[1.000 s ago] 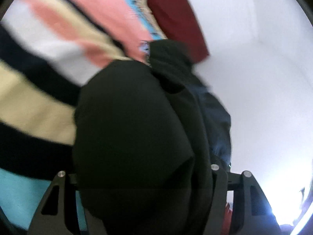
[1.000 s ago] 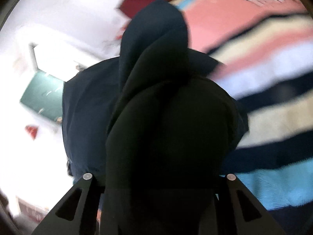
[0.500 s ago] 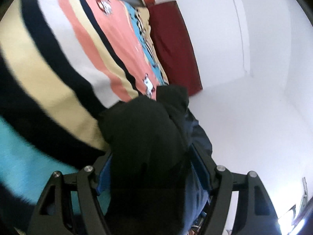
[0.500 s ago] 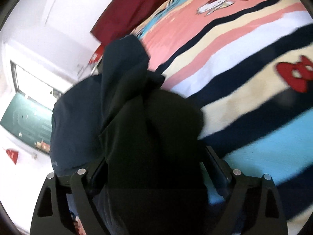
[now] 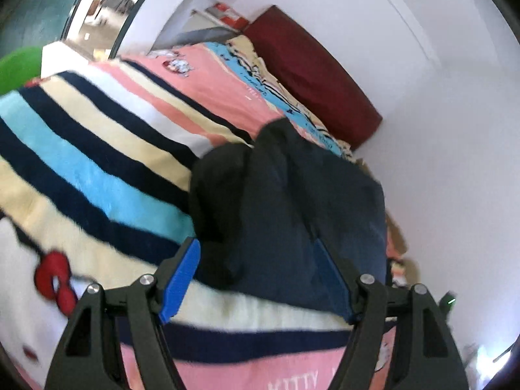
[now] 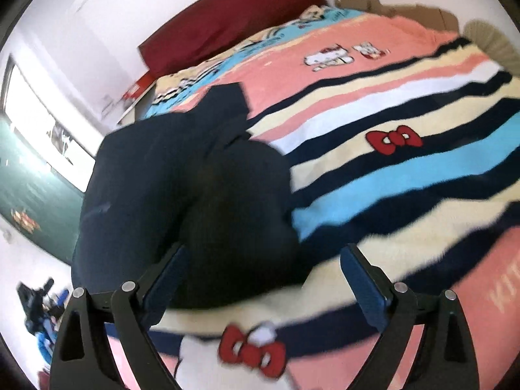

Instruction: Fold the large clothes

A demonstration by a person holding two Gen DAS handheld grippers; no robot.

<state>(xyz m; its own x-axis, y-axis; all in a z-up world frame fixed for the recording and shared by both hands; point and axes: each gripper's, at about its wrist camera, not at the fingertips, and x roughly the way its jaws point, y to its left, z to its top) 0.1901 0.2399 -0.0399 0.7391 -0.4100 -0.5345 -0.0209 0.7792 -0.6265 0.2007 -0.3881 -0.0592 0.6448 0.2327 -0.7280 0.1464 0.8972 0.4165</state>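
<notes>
A dark navy garment (image 5: 286,195) lies bunched in a thick fold on the striped cartoon blanket (image 5: 97,162) of a bed. My left gripper (image 5: 258,260) hovers just above its near edge, open, and its blue pads (image 5: 182,276) do not press the cloth. In the right wrist view the same garment (image 6: 195,188) sits at centre left on the blanket (image 6: 406,169). The right gripper (image 6: 265,260) is above its near edge with jaws opening wide, and nothing is gripped between them.
A dark red headboard (image 5: 312,74) stands against the white wall at the bed's far end (image 6: 227,22). A window (image 6: 32,123) and floor clutter (image 6: 39,302) are on the left, a cardboard box (image 6: 390,6) beyond the bed, and something green (image 5: 19,68) at far left.
Both grippers have pulled back and up from the dark garment. The right jaws opened and let the cloth go, and it now rests on the blanket instead of filling both views.
</notes>
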